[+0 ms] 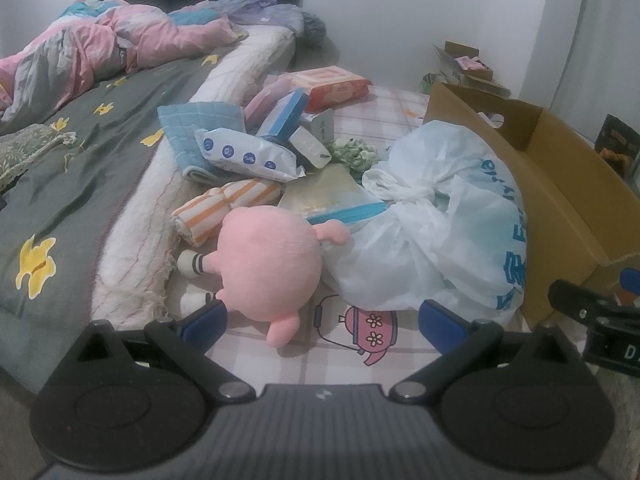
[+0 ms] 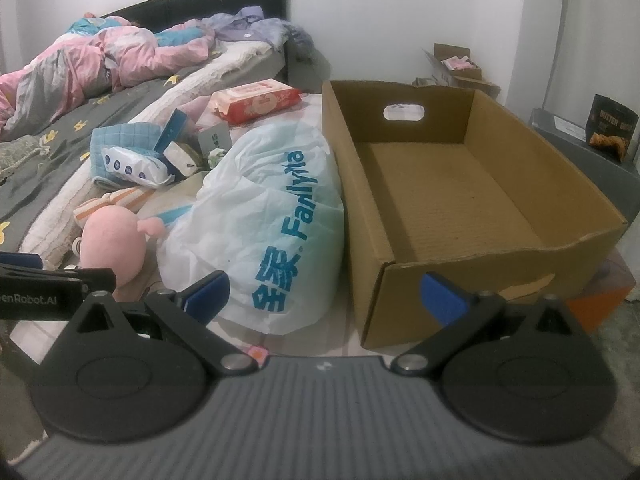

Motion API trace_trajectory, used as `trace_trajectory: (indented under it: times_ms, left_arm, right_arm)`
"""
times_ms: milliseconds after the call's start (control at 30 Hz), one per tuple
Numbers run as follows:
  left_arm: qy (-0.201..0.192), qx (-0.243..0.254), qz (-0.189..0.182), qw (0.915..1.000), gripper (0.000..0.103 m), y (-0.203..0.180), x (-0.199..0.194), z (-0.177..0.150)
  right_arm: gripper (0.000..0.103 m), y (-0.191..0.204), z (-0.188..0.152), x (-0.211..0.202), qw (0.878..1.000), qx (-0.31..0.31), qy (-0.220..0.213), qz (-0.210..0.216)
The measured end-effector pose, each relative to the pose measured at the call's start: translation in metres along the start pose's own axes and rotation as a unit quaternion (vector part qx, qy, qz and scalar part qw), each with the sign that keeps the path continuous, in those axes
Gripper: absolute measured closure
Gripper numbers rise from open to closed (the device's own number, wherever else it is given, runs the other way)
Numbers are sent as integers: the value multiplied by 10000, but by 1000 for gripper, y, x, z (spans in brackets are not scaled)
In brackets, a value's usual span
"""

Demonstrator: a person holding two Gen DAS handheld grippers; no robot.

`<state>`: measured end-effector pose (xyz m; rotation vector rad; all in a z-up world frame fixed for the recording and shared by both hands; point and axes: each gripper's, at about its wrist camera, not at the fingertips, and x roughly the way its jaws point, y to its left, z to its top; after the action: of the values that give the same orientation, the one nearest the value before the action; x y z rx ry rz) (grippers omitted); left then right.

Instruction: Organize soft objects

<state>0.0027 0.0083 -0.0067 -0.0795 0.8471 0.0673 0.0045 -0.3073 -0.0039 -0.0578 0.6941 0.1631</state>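
A pink plush toy [image 1: 268, 256] lies on the checked mat, just ahead of my open left gripper [image 1: 320, 322]; it also shows in the right wrist view [image 2: 114, 246]. A tied white plastic bag [image 1: 436, 224] with blue print sits right of it, and in the right wrist view [image 2: 272, 216] it lies against an empty cardboard box [image 2: 444, 196]. My right gripper [image 2: 324, 298] is open and empty, in front of the bag and the box's near wall. An orange-striped cloth [image 1: 224, 208] and a blue quilted cloth [image 1: 196, 128] lie behind the plush.
A wipes pack [image 1: 248, 156], small boxes [image 1: 288, 116] and a red tissue pack [image 1: 332, 86] clutter the mat. The bed [image 1: 80, 152] with a pink duvet [image 1: 100, 44] is on the left. More cartons [image 2: 456, 68] stand by the far wall. A snack bag [image 2: 612, 128] is at right.
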Motion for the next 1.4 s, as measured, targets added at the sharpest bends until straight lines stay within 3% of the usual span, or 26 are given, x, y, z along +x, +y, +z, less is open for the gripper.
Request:
trace_trajectory:
  times_ms: [1400]
  left_arm:
    - [-27, 9, 6, 10000, 1, 2, 2, 0]
  right_arm:
    - [1, 4, 0, 1, 10000, 18, -16, 3]
